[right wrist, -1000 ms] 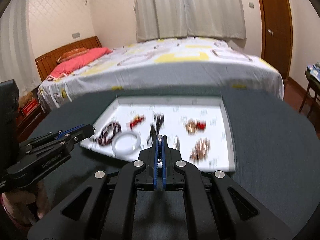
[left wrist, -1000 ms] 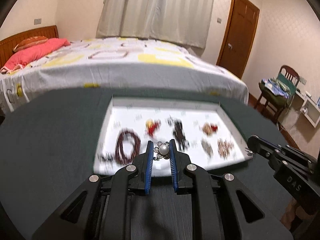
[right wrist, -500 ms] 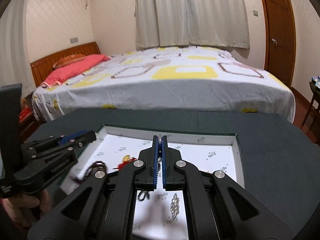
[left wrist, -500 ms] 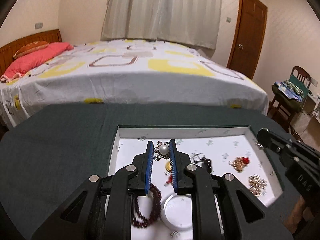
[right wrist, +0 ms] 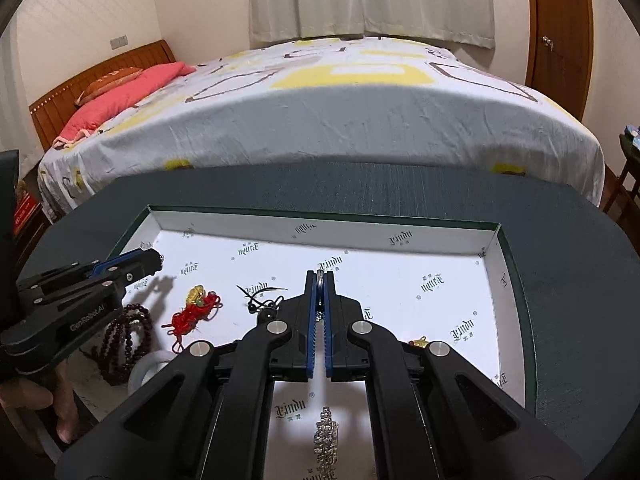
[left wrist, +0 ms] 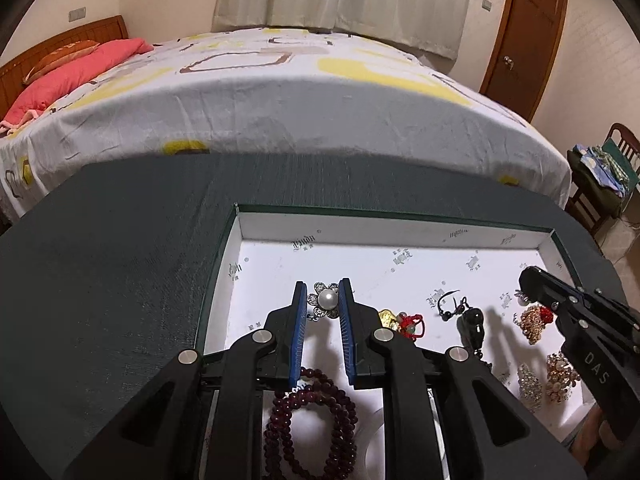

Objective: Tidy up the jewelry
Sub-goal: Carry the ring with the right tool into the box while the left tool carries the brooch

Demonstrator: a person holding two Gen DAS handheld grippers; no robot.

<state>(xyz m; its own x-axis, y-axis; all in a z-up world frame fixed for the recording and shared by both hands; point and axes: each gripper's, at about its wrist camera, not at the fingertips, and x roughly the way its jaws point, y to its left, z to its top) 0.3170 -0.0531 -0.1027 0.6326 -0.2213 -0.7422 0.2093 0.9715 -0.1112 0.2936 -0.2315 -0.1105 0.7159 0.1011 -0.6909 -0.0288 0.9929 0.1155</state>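
Note:
A shallow white-lined tray point(left wrist: 400, 226) point(right wrist: 320, 224) lies on a dark table. My left gripper point(left wrist: 323, 300) is shut on a pearl flower brooch point(left wrist: 327, 300), held over the tray's left part. My right gripper point(right wrist: 320, 276) is shut on a small silver piece point(right wrist: 319, 273) over the tray's middle. In the tray lie a dark red bead bracelet point(left wrist: 316, 412) point(right wrist: 126, 340), a red-cord gold charm point(left wrist: 402, 322) point(right wrist: 196, 308), a black pendant point(left wrist: 470, 322), gold and rhinestone pieces point(left wrist: 534, 320), a white ring point(right wrist: 146, 370) and a rhinestone strip point(right wrist: 326, 440).
The dark round table point(left wrist: 112, 280) point(right wrist: 580, 280) ends close to a bed point(left wrist: 280, 100) with a white and yellow cover. A chair with clothes point(left wrist: 604, 168) stands at the right and a wooden door point(left wrist: 524, 32) behind.
Both grippers have moved forward over the tray, each still holding its piece. The tray now fills the lower part of both views.

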